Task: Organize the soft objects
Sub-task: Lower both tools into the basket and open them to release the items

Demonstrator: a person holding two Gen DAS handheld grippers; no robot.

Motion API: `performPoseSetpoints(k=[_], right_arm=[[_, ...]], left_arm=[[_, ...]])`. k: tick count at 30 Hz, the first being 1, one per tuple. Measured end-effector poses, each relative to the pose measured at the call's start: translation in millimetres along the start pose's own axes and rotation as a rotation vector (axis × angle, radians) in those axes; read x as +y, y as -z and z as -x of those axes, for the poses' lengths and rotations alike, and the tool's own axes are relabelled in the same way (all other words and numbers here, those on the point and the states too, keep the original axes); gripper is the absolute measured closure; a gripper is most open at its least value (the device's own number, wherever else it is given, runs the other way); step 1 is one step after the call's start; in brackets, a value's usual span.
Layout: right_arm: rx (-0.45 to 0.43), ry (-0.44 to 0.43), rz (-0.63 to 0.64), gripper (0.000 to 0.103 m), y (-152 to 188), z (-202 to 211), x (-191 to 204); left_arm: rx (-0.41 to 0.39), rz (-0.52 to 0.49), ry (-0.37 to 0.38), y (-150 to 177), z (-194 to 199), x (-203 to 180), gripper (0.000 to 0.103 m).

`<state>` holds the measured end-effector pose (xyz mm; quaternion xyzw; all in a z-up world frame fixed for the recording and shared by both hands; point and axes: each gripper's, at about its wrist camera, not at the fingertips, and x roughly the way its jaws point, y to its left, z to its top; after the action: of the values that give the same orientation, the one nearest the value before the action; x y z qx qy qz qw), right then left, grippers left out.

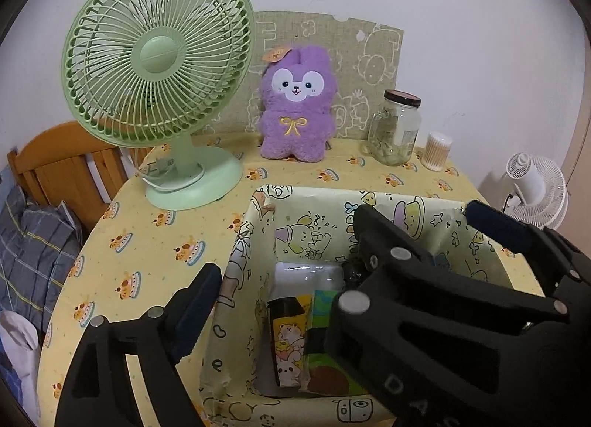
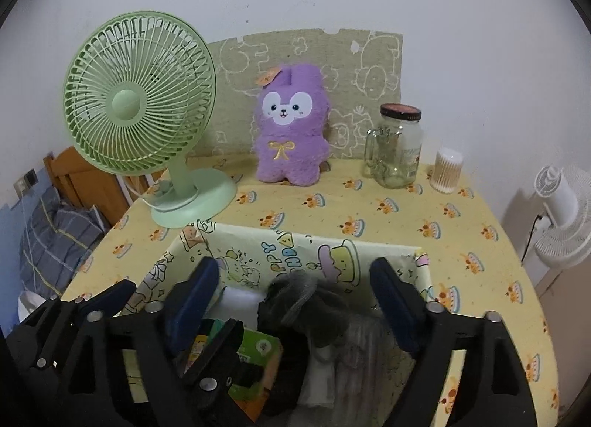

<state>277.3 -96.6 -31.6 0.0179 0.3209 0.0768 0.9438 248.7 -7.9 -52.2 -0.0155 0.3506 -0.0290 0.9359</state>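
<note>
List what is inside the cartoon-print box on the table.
Inside the cartoon-print paper-lined box: a white wrapped pack, a yellow bear-print carton, a green packet, and a dark grey fuzzy item. The tongs hide whatever lies beneath.

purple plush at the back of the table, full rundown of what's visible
The purple plush is a fuzzy rabbit-like toy with a white face patch, dark eyes, a small smile and a yellow embroidered bow on its chest. An orange tag hangs by one ear. It sits upright on the yellow tablecloth, apparently leaning on the green patterned board, between the green fan and glass jar. No tongs touch it.

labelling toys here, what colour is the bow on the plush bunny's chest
Yellow-gold, stitched on the purple plush bunny; clearest in the left wrist view.
</note>
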Motion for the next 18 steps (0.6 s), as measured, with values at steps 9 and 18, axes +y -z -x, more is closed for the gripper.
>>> performPoseSetpoints(k=[9, 18], right_arm=[[0.01, 0.009, -0.032, 0.003, 2, 8, -5], [0.007, 0.033, -0.052, 0.003, 3, 27, -10]], left_arm=[[-0.023, -0.014, 0.001, 1, 10, -5, 0.011], [-0.05, -0.04, 0.015, 2, 27, -14, 0.008]])
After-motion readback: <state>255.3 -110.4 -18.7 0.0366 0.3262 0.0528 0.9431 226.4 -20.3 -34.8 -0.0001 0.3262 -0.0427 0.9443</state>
